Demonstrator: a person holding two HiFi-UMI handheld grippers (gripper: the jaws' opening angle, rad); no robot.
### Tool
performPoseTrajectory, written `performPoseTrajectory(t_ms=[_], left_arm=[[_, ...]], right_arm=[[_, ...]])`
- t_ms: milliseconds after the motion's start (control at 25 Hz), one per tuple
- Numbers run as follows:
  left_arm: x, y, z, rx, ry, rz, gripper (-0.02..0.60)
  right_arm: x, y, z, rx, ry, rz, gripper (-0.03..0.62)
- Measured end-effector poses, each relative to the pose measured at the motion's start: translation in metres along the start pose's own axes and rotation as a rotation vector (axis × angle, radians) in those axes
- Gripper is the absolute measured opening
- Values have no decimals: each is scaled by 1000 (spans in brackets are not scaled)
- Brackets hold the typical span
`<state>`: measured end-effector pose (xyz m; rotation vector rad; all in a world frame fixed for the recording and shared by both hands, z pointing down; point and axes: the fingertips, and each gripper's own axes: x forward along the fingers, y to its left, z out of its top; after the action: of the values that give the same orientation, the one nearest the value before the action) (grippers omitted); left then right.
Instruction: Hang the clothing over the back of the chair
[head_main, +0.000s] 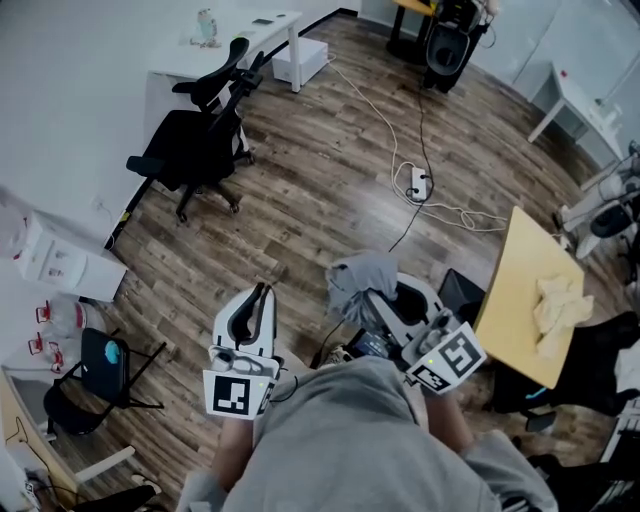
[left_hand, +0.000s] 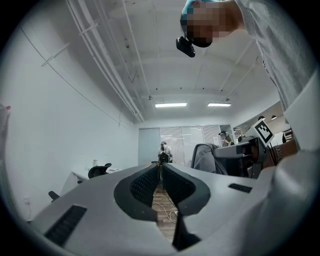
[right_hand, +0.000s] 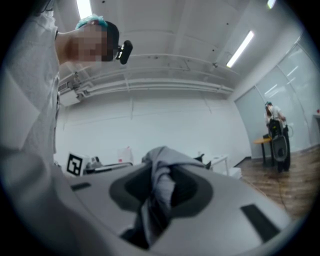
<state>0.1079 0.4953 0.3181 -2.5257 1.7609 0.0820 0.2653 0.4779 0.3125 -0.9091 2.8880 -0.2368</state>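
A grey piece of clothing (head_main: 358, 275) hangs bunched from my right gripper (head_main: 372, 300), which is shut on it. In the right gripper view the cloth (right_hand: 160, 167) fills the gap between the jaws of the right gripper (right_hand: 159, 176) and droops below them. My left gripper (head_main: 262, 291) is held beside it at the left, with its jaws together and nothing between them; the left gripper (left_hand: 160, 167) points level across the room. The black office chair (head_main: 200, 135) stands far ahead at the left by a white desk and shows small in the left gripper view (left_hand: 99, 170).
A white desk (head_main: 235, 40) stands behind the office chair. A power strip (head_main: 418, 182) with cables lies on the wood floor ahead. At the right is a yellow table (head_main: 515, 270) with a cream cloth (head_main: 558, 305). A black folding chair (head_main: 100, 365) stands at the lower left.
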Motion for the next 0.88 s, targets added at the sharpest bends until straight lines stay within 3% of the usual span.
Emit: performPoseTrajectory(t_ms=[240,880], left_arm=[[17,-22,-2,-4,18,-14,57],[91,-7,-16,-3,20,-80,57]], right_arm=[[-18,-21,-2,20,8,-18,107],[6,-72,0,11,7,-74,107]])
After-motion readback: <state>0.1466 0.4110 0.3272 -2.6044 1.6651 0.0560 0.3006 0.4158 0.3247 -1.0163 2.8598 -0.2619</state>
